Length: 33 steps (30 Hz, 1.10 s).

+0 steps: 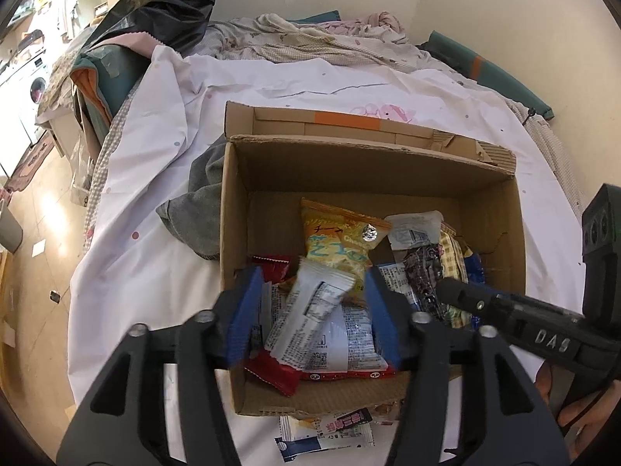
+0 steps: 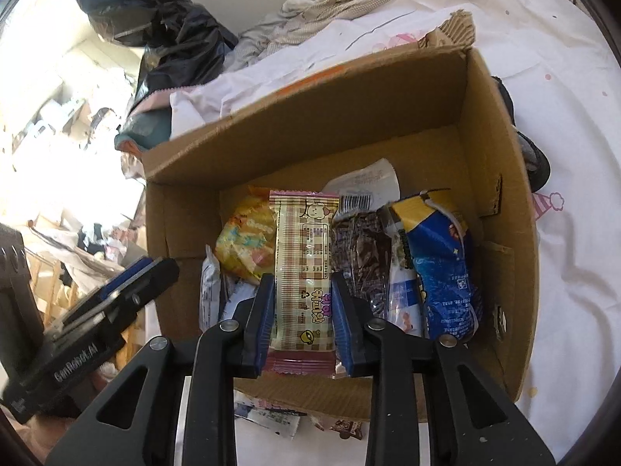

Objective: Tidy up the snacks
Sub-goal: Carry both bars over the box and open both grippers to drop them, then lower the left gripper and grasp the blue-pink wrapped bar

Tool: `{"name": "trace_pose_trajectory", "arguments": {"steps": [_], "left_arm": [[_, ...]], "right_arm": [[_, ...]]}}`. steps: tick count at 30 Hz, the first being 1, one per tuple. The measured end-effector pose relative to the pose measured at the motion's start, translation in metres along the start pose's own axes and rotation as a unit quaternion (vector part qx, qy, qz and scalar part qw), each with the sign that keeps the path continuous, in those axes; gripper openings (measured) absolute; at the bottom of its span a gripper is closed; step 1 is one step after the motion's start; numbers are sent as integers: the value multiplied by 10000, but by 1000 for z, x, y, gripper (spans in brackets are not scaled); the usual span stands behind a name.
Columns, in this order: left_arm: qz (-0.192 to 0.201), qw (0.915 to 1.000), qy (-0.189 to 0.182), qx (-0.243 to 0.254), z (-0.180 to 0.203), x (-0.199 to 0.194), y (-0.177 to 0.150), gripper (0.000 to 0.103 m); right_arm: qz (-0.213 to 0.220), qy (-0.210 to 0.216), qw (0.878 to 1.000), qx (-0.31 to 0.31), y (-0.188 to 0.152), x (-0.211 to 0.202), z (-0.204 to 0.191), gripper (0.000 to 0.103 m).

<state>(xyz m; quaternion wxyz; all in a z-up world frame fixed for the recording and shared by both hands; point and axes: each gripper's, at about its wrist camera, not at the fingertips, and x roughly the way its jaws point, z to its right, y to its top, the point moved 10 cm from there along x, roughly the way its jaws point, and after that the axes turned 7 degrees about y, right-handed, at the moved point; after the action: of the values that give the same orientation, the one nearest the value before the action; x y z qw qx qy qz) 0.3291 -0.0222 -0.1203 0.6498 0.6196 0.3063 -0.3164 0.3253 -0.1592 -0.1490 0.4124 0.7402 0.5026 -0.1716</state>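
Bed sheet (image 2: 562,124), checked snack bar (image 2: 304,272) between right fingers (image 2: 258,310)

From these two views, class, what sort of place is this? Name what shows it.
Probably a bedroom at home: the cardboard box sits on a bed's white sheet, rumpled bedding lies behind, and a washing machine shows beyond.

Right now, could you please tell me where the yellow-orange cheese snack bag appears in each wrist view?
Left wrist: yellow-orange cheese snack bag, centre, beyond the left gripper.
Right wrist: left of centre, beside the checked wafer packet.
Shared landmark: the brown cardboard box holding it.
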Motion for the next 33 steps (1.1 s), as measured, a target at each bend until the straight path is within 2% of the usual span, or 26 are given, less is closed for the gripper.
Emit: {"name": "trace_pose_trajectory", "arguments": {"steps": [2,4,5,18,25,28,33], "left_arm": [[56,10000,46,30,0,-2,1,65],[90,9999,40,45,1,-3,2,74],[107,9999,25,26,1,-4,2,79],[211,9998,3,12,-4,-25,-7,81],[264,9996,38,-46,-16,-48,-20,81],[140,9997,-22,-217,-22,-54,-32,81],[4,9998,66,-180,-27,-63,-52,81]], "right_arm": [[104,32,9999,-4,4,-4,0,45],[219,57,9997,33,7,-9,0,69],[264,64,9996,58,8,-11,0,71],[415,-61,9991,40,9,-30,1,73],[357,-119,9993,49,-13,-50,-4,77],[363,-150,9992,-60,-25,-59,-10,79],[260,-183,9995,-58,-48,-68,-13,80]]}}
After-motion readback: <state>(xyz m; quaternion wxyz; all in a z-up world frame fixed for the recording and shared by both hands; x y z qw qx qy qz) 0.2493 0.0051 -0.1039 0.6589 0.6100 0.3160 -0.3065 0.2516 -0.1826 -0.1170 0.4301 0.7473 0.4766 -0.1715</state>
